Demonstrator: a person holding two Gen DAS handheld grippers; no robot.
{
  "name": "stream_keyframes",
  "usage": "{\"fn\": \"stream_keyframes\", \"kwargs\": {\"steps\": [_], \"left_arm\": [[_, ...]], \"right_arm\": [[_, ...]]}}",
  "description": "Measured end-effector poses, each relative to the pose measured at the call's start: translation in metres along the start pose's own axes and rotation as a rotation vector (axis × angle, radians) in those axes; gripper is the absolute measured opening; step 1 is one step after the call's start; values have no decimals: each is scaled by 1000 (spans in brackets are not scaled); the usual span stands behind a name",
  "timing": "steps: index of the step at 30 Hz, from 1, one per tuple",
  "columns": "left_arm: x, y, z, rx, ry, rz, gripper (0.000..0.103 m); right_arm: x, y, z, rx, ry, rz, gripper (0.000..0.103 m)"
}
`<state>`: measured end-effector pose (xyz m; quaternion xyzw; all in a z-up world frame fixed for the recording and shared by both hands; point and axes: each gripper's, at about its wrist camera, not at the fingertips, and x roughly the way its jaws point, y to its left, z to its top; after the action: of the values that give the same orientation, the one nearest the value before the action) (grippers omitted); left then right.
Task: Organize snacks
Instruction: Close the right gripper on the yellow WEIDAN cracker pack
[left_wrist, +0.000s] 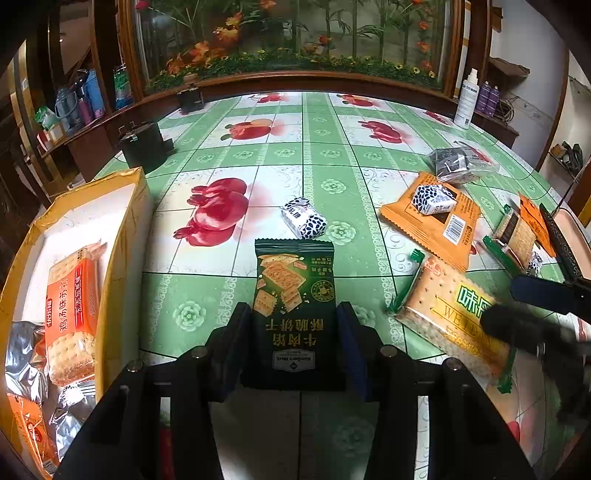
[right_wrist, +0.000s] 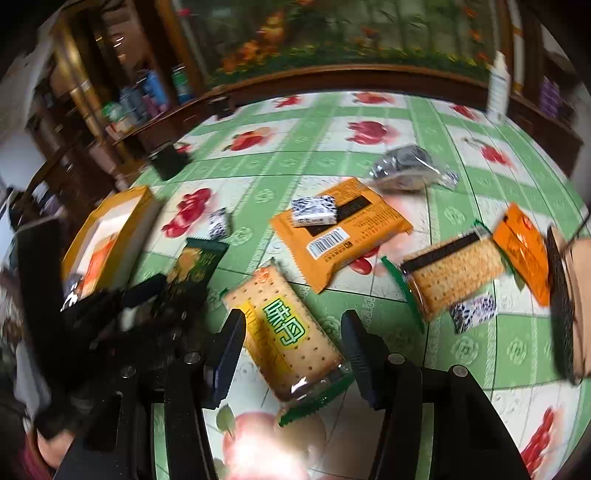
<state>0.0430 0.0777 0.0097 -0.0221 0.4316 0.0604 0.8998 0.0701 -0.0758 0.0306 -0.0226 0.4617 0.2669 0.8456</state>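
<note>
Grip status: my left gripper clamps dark green cracker packet, lower centre of left view | my right gripper spread, pads clear of yellow-label cracker pack lying between them, lower centre | yellow box at left edge.

Both wrist cams close, angled down; share table middle.
</note>
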Motion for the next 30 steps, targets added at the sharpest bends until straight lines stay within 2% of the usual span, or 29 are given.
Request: {"fn": "stream_keyframes", "kwargs": {"steps": [1, 9, 11, 15, 20, 25, 30], "left_arm": [[0, -1, 0, 3, -1, 3, 47], [0, -1, 0, 2, -1, 1, 47], [0, -1, 0, 3, -1, 1, 47], [1, -2, 0, 4, -1, -7, 47], [2, -2, 1, 0, 0, -11, 47], [2, -2, 1, 0, 0, -13, 47], [2, -2, 1, 0, 1, -12, 47]], "right_arm": [[2, 2, -2, -24, 9, -12, 68], [23, 16, -10, -126, 54, -102, 68], [23, 20, -12, -148, 43, -130, 63], [27, 24, -13, -172, 39, -164, 62], [28, 19, -13, -119, 12, -148, 62], [28, 24, -16, -123, -28, -162, 61], [28, 25, -15, -117, -24, -158, 60]]}}
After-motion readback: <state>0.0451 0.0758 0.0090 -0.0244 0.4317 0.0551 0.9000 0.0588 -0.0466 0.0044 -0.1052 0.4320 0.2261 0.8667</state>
